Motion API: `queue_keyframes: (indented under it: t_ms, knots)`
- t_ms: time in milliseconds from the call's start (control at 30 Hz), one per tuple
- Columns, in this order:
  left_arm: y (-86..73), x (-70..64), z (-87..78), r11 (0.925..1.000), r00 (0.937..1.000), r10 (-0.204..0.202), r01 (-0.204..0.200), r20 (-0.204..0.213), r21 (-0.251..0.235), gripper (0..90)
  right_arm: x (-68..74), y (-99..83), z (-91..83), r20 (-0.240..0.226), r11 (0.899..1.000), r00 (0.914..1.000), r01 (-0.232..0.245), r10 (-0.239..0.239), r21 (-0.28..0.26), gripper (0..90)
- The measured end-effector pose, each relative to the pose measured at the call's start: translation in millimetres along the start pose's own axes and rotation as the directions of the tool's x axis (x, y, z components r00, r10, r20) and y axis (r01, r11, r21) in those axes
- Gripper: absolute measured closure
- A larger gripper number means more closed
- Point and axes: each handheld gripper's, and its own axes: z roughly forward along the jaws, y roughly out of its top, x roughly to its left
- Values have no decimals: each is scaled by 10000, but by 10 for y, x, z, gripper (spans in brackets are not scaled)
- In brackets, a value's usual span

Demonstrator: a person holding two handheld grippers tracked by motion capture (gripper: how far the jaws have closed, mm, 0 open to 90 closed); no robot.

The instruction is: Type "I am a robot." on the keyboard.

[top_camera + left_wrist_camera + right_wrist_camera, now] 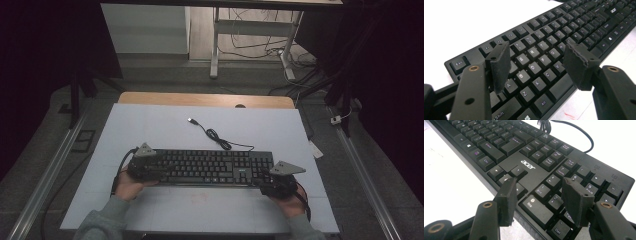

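on a white mat covering the table [150, 210], a black acer keyboard [210, 167] lies with its long axis running left to right, directly in front of the person. its usb cable [215, 134] coils away toward the far side. the left gripper [144, 166] sits at the keyboard's left end and the right gripper [278, 181] at its right end, so each hand is nearest its own end and the board spans the gap between them. from the left gripper view, the left gripper [536, 66] has its 2 jaws spread wide above the letter keys near s, d and c, clasping nothing. from the right gripper view, the right gripper [537, 200] is likewise wide open over the number pad and arrow keys, also holding nothing. i judge that any lift would need both jaws to close on the near edge at opposite ends, keeping the long board level.
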Motion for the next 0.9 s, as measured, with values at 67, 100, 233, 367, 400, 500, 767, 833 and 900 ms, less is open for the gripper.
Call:
queue_keyframes:
  t_ms: [67,100,233,367,400,500,767,833,900]
  knots:
    - [-2,0,4,10000,10000,13,-13,-1,44,384,2,1,-2,0,10000,10000,-5,5,-39,464]
    - [-4,-1,5,10000,10000,-8,8,0,60,383,2,2,-4,-4,10000,10000,5,-5,-58,464]
    - [-8,3,9,10000,10000,-21,21,-27,97,381,7,10,-11,-13,9999,10000,-67,67,-117,464]
    - [-12,2,14,9999,10000,-7,8,-66,153,379,24,40,-18,-130,9997,9999,-113,110,-228,465]
    - [-13,-1,14,9999,10000,-2,4,-73,160,379,31,48,-12,-235,9993,9996,-152,143,-356,465]
    - [-14,-7,16,9998,9999,72,-71,-80,180,377,54,90,-12,-321,9991,9994,-140,127,-410,465]
    - [-14,-34,29,9995,9998,193,-191,-86,249,372,100,227,22,-644,9968,9976,-291,244,-738,466]
    - [-11,-33,32,9996,9998,165,-164,-55,217,372,115,265,28,-786,9963,9966,-298,234,-809,467]
    - [-11,-29,39,9996,9999,161,-159,-58,234,372,134,308,35,-816,9960,9964,-284,215,-848,470]
